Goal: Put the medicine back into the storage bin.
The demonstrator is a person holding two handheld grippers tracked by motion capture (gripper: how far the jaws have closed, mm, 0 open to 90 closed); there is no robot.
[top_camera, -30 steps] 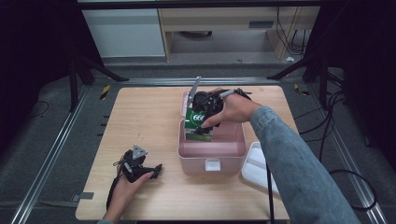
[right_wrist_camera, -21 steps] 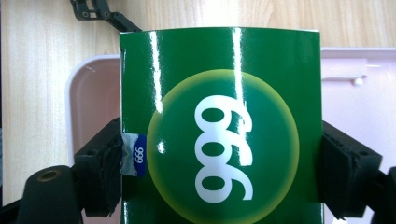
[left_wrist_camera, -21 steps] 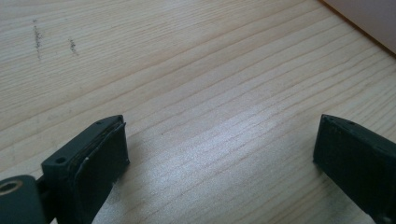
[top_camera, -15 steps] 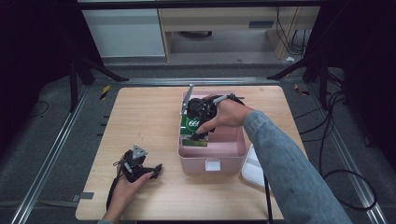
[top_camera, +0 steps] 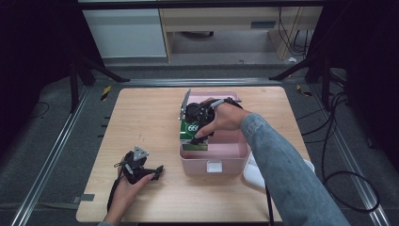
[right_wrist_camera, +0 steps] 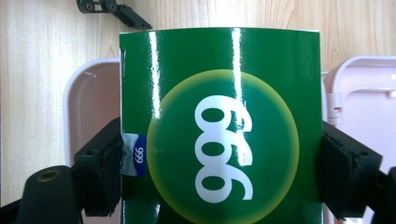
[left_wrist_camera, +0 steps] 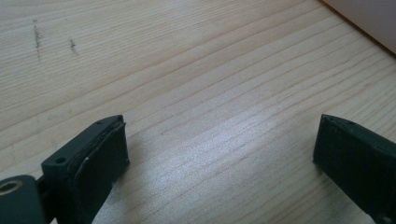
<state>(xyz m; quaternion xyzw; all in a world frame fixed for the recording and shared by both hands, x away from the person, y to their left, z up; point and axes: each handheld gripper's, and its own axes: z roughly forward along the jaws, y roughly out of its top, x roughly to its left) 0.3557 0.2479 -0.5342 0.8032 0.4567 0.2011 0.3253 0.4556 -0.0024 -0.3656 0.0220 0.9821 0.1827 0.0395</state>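
The right hand-held gripper (top_camera: pixel 196 123) clamps a green box (right_wrist_camera: pixel 219 126) over the pink bin (top_camera: pixel 214 162); its own view shows "999" on the box face. The left hand-held gripper (top_camera: pixel 141 170) rests on the desk (top_camera: pixel 141 117), jaws wide, over bare wood.

The left and far-left stretches of the worktop (top_camera: pixel 141 117) lie bare, open to passage. The pink bin (top_camera: pixel 214 162) blocks the centre-right; its left end is taken by the green carton (top_camera: pixel 190 134) clamped in the right tool (top_camera: pixel 195 125). A white lid (top_camera: pixel 256 172) lies just beside the bin's right wall. The left tool (top_camera: pixel 157 170), jaws apart, rests near the front edge.
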